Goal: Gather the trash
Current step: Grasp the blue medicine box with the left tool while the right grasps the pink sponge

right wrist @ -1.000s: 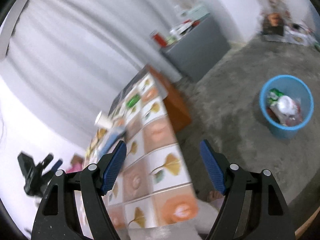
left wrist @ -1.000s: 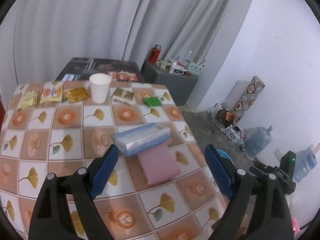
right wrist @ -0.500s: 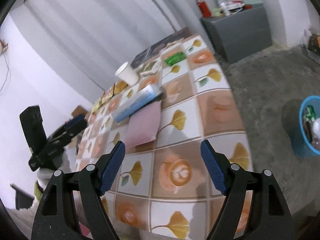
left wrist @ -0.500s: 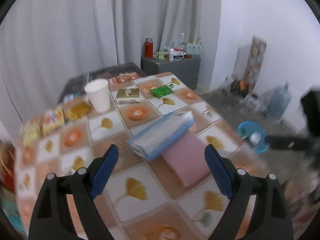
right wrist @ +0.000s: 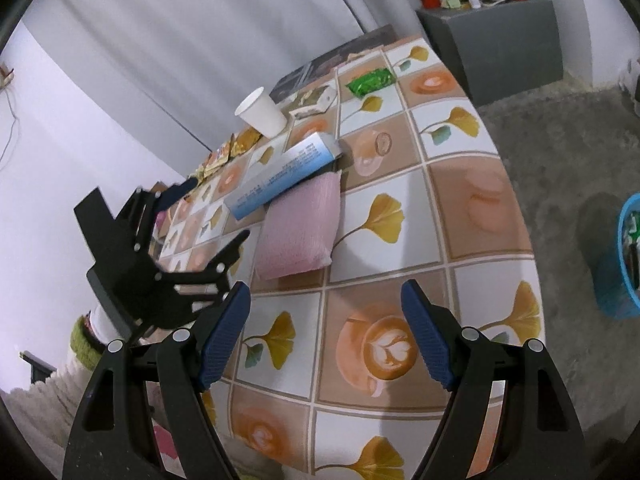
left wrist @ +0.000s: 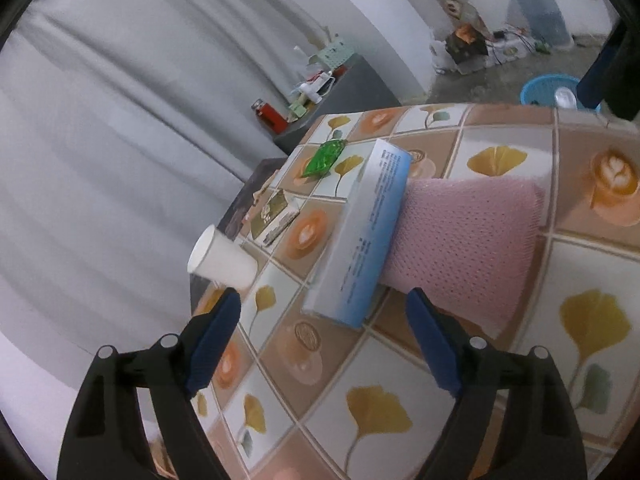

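On the tiled table (left wrist: pixel 472 396) stand a white paper cup (left wrist: pixel 224 263), a green wrapper (left wrist: pixel 325 157), a small gold box (left wrist: pixel 275 215) and a blue-and-white carton (left wrist: pixel 365 236) resting on a pink cloth (left wrist: pixel 464 236). My left gripper (left wrist: pixel 322 314) is open and empty just short of the carton. My right gripper (right wrist: pixel 326 318) is open and empty over the table's near edge (right wrist: pixel 360 364); the cup (right wrist: pixel 262 114), wrapper (right wrist: pixel 370 81), carton (right wrist: pixel 286 176) and cloth (right wrist: pixel 300 228) lie beyond it. The left gripper (right wrist: pixel 218 210) shows at its left.
A blue trash bin with rubbish in it stands on the floor right of the table (right wrist: pixel 624 256), also in the left wrist view (left wrist: pixel 550 88). Several yellow snack packets (right wrist: pixel 228 152) lie at the far left edge. A grey cabinet (right wrist: pixel 496 36) with bottles is behind.
Both grippers swung round toward the table and moved in; the left one has tilted and come closer to the carton. Both stay open and empty.
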Demonstrator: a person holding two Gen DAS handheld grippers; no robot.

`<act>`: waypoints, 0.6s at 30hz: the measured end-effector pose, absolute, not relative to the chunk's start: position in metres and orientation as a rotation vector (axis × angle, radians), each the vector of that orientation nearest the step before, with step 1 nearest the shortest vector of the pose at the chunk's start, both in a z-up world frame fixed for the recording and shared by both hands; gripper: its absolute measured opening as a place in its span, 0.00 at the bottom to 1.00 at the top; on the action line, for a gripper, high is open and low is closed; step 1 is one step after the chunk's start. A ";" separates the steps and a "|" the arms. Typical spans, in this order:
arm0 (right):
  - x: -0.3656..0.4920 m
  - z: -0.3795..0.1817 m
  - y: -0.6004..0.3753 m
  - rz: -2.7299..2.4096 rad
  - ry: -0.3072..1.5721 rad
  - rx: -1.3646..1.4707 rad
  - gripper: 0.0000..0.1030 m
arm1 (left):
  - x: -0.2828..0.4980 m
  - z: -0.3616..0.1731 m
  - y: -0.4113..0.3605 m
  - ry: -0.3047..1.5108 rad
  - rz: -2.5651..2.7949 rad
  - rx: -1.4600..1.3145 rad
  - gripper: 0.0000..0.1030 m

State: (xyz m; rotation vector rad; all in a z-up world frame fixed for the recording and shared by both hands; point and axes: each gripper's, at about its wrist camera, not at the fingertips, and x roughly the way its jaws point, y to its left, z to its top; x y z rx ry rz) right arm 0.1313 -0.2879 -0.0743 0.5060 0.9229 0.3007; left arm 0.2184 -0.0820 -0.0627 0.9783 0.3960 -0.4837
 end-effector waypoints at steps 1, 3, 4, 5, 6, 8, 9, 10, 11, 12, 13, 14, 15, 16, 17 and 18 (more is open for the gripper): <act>0.132 -0.075 -0.287 0.301 0.927 0.508 0.72 | 0.220 -0.065 -0.084 0.386 -0.485 1.002 0.77; 0.133 -0.078 -0.286 0.298 0.936 0.512 0.72 | 0.222 -0.073 -0.089 0.367 -0.483 1.069 0.73; 0.133 -0.079 -0.286 0.297 0.939 0.515 0.72 | 0.224 -0.079 -0.092 0.358 -0.482 1.111 0.67; 0.134 -0.079 -0.286 0.296 0.941 0.517 0.72 | 0.225 -0.081 -0.093 0.355 -0.483 1.127 0.63; 0.133 -0.080 -0.286 0.296 0.943 0.521 0.72 | 0.227 -0.083 -0.093 0.355 -0.486 1.142 0.61; 0.132 -0.081 -0.286 0.294 0.949 0.525 0.72 | 0.230 -0.084 -0.093 0.365 -0.492 1.137 0.51; 0.132 -0.082 -0.286 0.293 0.951 0.527 0.72 | 0.232 -0.083 -0.092 0.372 -0.496 1.123 0.49; 0.132 -0.082 -0.285 0.291 0.954 0.528 0.72 | 0.235 -0.083 -0.093 0.382 -0.499 1.111 0.42; 0.132 -0.083 -0.285 0.290 0.957 0.528 0.72 | 0.235 -0.081 -0.092 0.391 -0.502 1.098 0.35; 0.133 -0.083 -0.285 0.289 0.958 0.529 0.72 | 0.237 -0.080 -0.090 0.398 -0.504 1.081 0.35; 0.133 -0.083 -0.284 0.290 0.960 0.529 0.72 | 0.237 -0.079 -0.090 0.397 -0.503 1.072 0.35; 0.133 -0.083 -0.284 0.289 0.961 0.527 0.72 | 0.237 -0.078 -0.090 0.396 -0.503 1.065 0.35; 0.134 -0.084 -0.284 0.287 0.962 0.527 0.72 | 0.237 -0.076 -0.088 0.396 -0.504 1.053 0.34; 0.135 -0.083 -0.283 0.286 0.961 0.528 0.72 | 0.236 -0.075 -0.087 0.398 -0.504 1.044 0.34; 0.135 -0.083 -0.283 0.288 0.961 0.530 0.72 | 0.235 -0.073 -0.085 0.404 -0.504 1.033 0.34; 0.136 -0.083 -0.283 0.289 0.959 0.535 0.72 | 0.234 -0.071 -0.083 0.413 -0.505 1.016 0.34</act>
